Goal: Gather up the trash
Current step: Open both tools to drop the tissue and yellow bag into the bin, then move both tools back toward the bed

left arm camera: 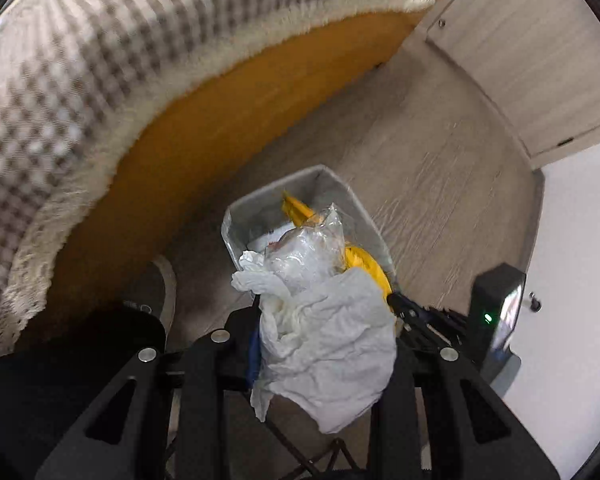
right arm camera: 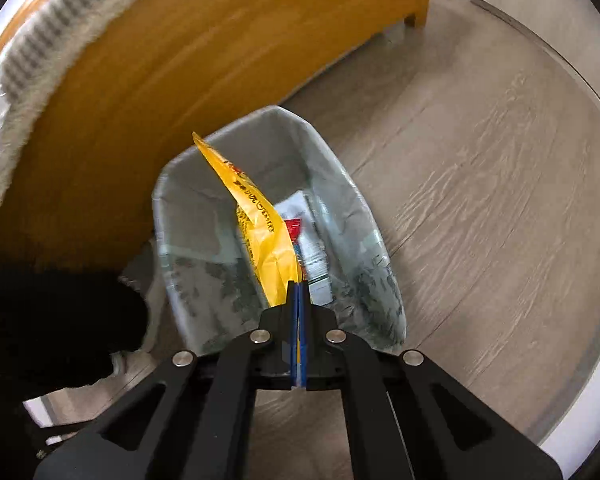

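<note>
My left gripper (left arm camera: 324, 332) is closed part-way on a bundle of crumpled white tissue (left arm camera: 332, 352), with a clear plastic bag (left arm camera: 308, 248) bunched against the tissue's far side, though I cannot tell whether the pads reach the bag itself; my right gripper (right arm camera: 299, 300) is pressed fully together on the bottom edge of a yellow wrapper (right arm camera: 260, 220), so that only the blue pads and a thin yellow seam show between the fingers; both sets of jaws point steeply down at the floor, and the grey bin (right arm camera: 188, 208) lies at twelve o'clock from each of them, just beyond the fingertips; in the right wrist view the wrapper's long axis runs from my jaws up toward eleven o'clock, its top corner near the bin's far rim, so most of it hangs over the opening; in the left wrist view the tissue bundle overlaps the bin's near rim at six o'clock of the bin, and I judge the right hand the nearer to letting go cleanly, the left needing to come forward over the mouth; the bin is lined with a thin clear bag and holds a white tube with a red band (right arm camera: 306, 240); the wrapper is glossy with red print, the tissue soft and creased; a bed frame (right arm camera: 220, 40) of orange wood curves by at ten o'clock, over grey wood floor (right arm camera: 480, 200).
</note>
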Available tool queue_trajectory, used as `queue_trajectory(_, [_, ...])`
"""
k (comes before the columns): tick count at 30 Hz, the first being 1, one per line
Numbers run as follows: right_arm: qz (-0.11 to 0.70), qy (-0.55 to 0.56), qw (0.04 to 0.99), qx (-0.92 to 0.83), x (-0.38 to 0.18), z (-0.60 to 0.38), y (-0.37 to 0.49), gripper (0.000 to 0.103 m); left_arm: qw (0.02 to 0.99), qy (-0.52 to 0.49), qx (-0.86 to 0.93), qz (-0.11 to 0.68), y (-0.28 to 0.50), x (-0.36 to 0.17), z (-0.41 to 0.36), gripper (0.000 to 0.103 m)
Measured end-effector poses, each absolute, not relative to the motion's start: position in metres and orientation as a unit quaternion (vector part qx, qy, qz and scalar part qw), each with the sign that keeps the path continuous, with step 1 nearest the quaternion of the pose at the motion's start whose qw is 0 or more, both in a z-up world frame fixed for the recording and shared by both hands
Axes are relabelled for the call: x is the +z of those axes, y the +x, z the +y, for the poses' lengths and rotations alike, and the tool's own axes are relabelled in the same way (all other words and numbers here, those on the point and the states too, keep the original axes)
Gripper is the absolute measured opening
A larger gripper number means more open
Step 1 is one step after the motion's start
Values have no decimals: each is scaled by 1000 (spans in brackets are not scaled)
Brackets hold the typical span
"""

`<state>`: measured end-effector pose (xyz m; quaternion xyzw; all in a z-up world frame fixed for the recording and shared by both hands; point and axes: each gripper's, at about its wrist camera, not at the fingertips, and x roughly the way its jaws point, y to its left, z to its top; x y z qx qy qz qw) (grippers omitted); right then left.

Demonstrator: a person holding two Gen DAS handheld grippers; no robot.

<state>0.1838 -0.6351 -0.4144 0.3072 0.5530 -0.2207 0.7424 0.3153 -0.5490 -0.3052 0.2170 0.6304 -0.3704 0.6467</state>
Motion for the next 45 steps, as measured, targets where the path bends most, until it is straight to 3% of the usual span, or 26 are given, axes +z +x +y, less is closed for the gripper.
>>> queue_trajectory(8, [566, 320, 721, -240, -467, -654, 188, 4, 603, 271, -342, 668, 310, -374, -577, 27])
queue_trajectory(9, [570, 322, 718, -239, -469, -655, 188, 10, 600, 274, -336, 672, 309, -382, -579, 27])
queue_trajectory(11, [564, 332, 717, -240, -470, -657, 184, 64, 593, 275, -329, 681, 307, -397, -583, 27])
queue_trajectory(12, [555, 336, 721, -243, -467, -659, 181, 69, 587, 273, -326, 689, 307, -405, -585, 27])
queue_trajectory(17, [547, 343, 724, -245, -460, -660, 175, 69, 556, 272, -317, 718, 306, -431, -589, 32])
queue_trajectory(18, [546, 346, 723, -245, -458, -660, 174, 69, 553, 272, -314, 722, 305, -433, -593, 41])
queue_trajectory(19, [543, 351, 723, -245, -457, -660, 172, 69, 552, 268, -311, 726, 306, -435, -595, 57])
queue_trajectory(20, [540, 355, 723, -244, -454, -658, 171, 69, 559, 259, -308, 725, 308, -436, -597, 64])
queue_trajectory(25, [539, 339, 729, -249, -443, -651, 169, 69, 579, 231, -297, 723, 316, -434, -593, 76])
queue_trajectory(36, [553, 321, 726, -253, -430, -644, 173, 69, 610, 208, -277, 713, 329, -401, -567, 76])
queue_trajectory(45, [545, 276, 743, -273, -378, -637, 183, 69, 639, 155, -324, 679, 333, -324, -542, 76])
